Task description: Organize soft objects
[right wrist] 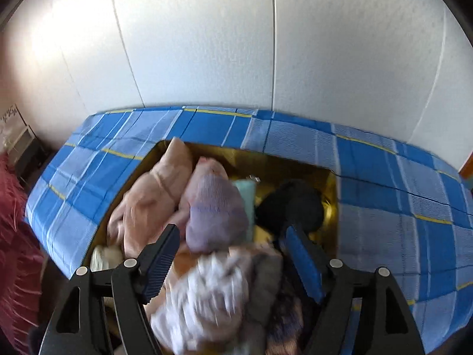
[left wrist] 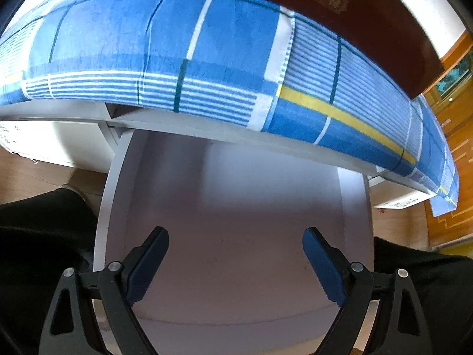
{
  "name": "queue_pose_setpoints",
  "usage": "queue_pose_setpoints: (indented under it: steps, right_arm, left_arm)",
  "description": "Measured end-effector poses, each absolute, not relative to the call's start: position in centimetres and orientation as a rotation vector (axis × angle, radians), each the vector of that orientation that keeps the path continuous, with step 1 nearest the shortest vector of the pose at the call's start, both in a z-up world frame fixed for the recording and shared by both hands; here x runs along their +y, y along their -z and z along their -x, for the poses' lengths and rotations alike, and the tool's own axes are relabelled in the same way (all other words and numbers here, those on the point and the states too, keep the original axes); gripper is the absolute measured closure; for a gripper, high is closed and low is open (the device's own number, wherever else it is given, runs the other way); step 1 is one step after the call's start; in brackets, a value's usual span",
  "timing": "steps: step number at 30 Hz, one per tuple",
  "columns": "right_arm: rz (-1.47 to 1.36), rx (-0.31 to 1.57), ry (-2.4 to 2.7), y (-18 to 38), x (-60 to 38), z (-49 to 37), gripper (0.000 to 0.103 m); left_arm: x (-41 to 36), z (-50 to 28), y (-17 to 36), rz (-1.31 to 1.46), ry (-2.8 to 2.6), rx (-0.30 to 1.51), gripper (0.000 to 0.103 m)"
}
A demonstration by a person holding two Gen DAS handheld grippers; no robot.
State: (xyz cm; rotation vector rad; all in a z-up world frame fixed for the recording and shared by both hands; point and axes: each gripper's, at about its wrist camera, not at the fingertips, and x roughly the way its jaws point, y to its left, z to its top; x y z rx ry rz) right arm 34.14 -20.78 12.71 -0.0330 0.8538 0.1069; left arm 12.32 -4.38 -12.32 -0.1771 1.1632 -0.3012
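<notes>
My left gripper [left wrist: 235, 261] hangs spread wide over a pale, bare drawer [left wrist: 236, 207] pulled out from under the table [left wrist: 207, 131], with nothing between its blue pads. A blue checked cloth [left wrist: 224, 50] covers the table above the drawer, and a dark red box [left wrist: 369, 23] sits on it at the far edge. My dark trouser legs [left wrist: 44, 236] frame the drawer on both sides.

My right gripper [right wrist: 232, 261] points down into a gold-lined box [right wrist: 295, 168] set on the same blue cloth. Its jaws stand apart, around a blurred white and grey fluffy thing [right wrist: 212, 295], and I cannot tell whether the pads touch it. Further in the box lie a pink garment [right wrist: 153, 195], a lilac knitted hat [right wrist: 215, 213], a pale green piece [right wrist: 246, 189] and a black knitted item [right wrist: 292, 204], all crowded together. A white panelled wall [right wrist: 207, 44] stands behind.
</notes>
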Motion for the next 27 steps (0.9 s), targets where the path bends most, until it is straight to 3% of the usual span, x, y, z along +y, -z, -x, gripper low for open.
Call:
queue_pose_setpoints:
  steps: [11,20,27]
  right_arm:
    - [0.038,0.836,-0.096,-10.4,-21.6,-22.0,0.027]
    - [0.006,0.766,-0.050,-9.8,-22.6,-13.2,0.027]
    - [0.040,0.690,0.006,-10.7,-22.7,-8.4,0.027]
  left_arm:
    - [-0.7,-12.0,9.7,0.306,0.222,1.066,0.010]
    - [0.2,-8.8,4.0,0.213,0.163,0.843,0.001]
    - [-1.0,-4.0,0.0,0.104,0.130,0.713,0.000]
